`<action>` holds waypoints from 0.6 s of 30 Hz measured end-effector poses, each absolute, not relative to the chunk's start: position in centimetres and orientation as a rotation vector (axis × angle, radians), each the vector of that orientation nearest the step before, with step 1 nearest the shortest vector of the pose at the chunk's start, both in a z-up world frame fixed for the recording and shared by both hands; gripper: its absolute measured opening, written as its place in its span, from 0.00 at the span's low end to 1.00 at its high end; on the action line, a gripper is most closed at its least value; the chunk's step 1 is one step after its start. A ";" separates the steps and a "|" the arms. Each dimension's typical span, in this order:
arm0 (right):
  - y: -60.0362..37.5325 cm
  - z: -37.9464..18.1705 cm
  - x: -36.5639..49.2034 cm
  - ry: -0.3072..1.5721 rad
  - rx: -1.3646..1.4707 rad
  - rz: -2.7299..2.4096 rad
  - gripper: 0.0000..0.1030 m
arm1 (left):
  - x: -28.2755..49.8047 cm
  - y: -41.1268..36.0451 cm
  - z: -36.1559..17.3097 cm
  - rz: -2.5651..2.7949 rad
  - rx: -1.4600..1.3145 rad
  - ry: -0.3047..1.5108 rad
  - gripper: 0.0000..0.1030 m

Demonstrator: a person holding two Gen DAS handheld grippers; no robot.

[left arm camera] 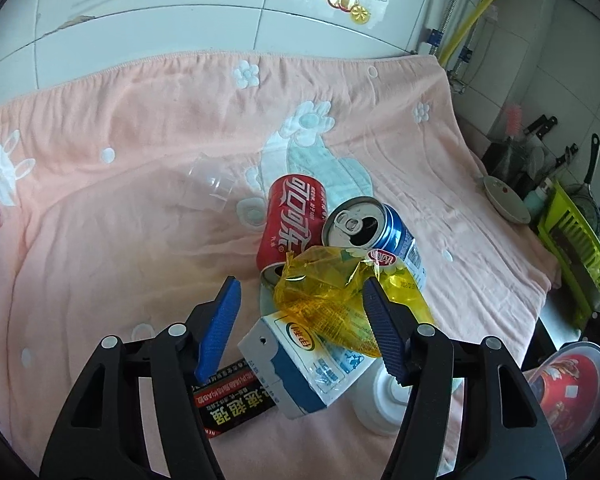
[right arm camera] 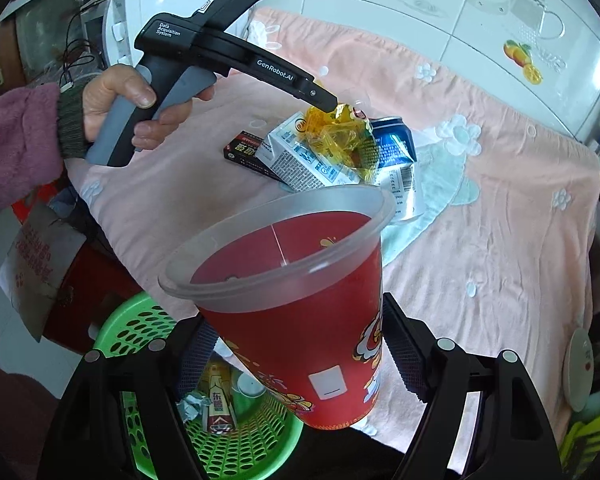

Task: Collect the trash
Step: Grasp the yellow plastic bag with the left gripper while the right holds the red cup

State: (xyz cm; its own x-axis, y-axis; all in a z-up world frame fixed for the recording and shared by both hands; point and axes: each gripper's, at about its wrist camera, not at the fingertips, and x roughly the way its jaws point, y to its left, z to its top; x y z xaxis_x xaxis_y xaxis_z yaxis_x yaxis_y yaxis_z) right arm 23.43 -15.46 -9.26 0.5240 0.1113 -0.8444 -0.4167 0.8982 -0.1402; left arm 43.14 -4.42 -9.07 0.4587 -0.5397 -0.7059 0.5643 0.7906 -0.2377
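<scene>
While the right gripper (right arm camera: 300,354) is pinching a red plastic cup (right arm camera: 296,320) between its fingers above the green basket (right arm camera: 140,332), the left gripper (left arm camera: 300,322) is hanging with fingers spread wide over the trash pile on the pink towel (left arm camera: 120,208), a yellow wrapper (left arm camera: 320,296) and milk carton (left arm camera: 300,360) lying between them, a red can (left arm camera: 292,220) and blue can (left arm camera: 372,228) resting just beyond

Bright, even daylight, with soft glare on the white wall tiles (left arm camera: 148,36) above the pink towel (left arm camera: 100,208). Only faint shadows beside the trash on that towel. Strong fisheye bending and black vignetting at the corners. Sharp mid-frame, slightly soft toward the rims.
</scene>
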 end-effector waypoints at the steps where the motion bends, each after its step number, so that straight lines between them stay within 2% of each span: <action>1: -15.5 -9.3 23.5 0.978 -0.341 0.323 0.73 | 43.4 -4.6 -9.3 -0.690 0.036 0.860 0.58; 4: -15.6 -9.7 23.5 0.990 -0.331 0.314 0.73 | 44.0 -5.1 -10.0 -0.732 0.037 0.868 0.54; 7: -15.7 -9.9 23.5 1.000 -0.319 0.307 0.73 | 44.1 -5.5 -10.4 -0.778 0.032 0.864 0.43; 18: -15.7 -9.6 22.1 0.990 -0.290 0.300 0.73 | 41.2 -4.7 -9.2 -0.749 0.025 0.806 0.36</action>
